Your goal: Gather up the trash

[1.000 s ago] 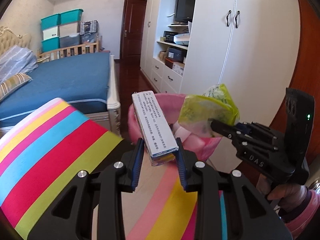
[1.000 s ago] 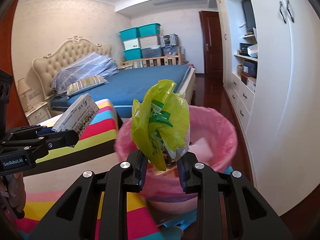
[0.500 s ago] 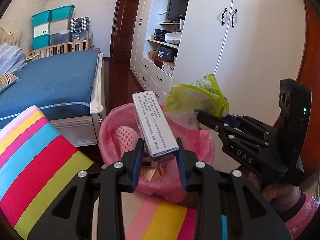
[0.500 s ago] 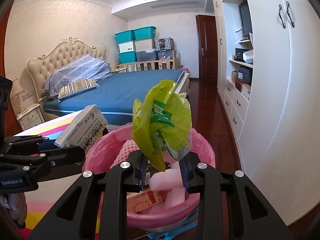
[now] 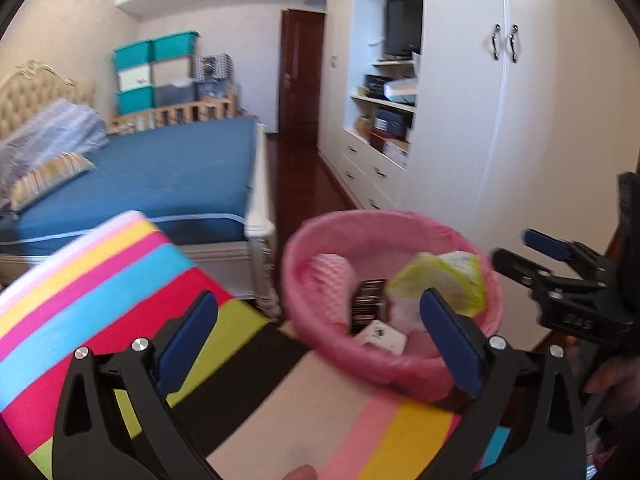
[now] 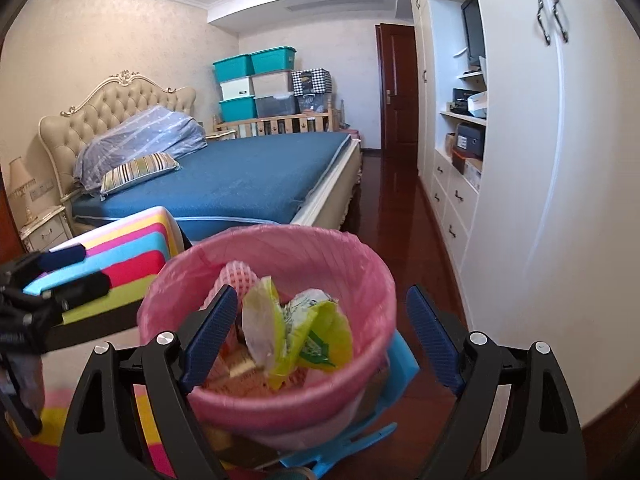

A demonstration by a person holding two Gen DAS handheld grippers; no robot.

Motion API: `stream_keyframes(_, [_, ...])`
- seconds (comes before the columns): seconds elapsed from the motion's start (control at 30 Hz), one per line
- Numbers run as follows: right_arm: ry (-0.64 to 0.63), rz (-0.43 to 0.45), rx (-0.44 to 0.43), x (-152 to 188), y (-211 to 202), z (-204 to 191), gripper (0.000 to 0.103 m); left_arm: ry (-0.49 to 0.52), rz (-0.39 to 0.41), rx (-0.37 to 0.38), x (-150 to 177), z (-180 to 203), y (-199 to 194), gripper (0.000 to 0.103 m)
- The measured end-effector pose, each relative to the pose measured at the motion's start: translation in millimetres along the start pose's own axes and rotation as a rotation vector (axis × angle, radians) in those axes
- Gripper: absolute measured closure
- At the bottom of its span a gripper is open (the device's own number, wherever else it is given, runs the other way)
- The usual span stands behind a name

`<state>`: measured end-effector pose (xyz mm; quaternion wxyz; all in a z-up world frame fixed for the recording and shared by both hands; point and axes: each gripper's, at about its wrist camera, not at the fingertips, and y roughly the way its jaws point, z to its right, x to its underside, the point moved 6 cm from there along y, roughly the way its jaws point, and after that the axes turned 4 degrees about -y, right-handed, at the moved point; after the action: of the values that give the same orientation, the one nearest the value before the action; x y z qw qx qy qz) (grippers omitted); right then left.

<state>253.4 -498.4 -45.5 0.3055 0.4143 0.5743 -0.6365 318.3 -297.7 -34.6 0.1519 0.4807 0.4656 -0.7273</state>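
A bin lined with a pink bag (image 5: 298,248) (image 6: 280,236) stands on the floor beside the striped table. My left gripper (image 5: 319,297) hangs over its near rim, its jaws opening wide with nothing between them. A white box (image 5: 380,336) lies inside the bin by a dark packet (image 5: 368,304) and a pink foam net (image 5: 328,276). My right gripper (image 6: 322,292) is also above the bin, its jaws opening, and the yellow-green plastic bag (image 6: 316,332) (image 5: 440,284) lies loose in the bin below them. Each gripper shows at the side of the other's view (image 5: 514,246) (image 6: 92,266).
The striped cloth (image 5: 100,280) covers the table at left. A blue dustpan (image 6: 402,360) sits under the bin on the dark wood floor. The blue bed (image 6: 248,176) lies behind and the white wardrobe (image 6: 540,200) stands close on the right.
Both grippers have opened over the bin. The long white box left the left jaws and the yellow-green bag left the right jaws, and both now lie in the bin.
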Motion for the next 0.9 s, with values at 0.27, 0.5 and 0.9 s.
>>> stream_keyframes(0.27, [0.005, 0.047, 0.061, -1, -62, -10, 0.018, -0.006, 0.067, -0.110, -8, -9, -53, 0.005])
stream_keyframes(0.5, [-0.018, 0.029, 0.126, 5, -108, -24, 0.018, -0.001, 0.077, -0.068, -4, 11, -91, 0.005])
stream_keyframes(0.9, [-0.044, -0.008, 0.121, 24, -132, -40, 0.018, -0.007, 0.040, -0.082, 35, 26, -122, 0.005])
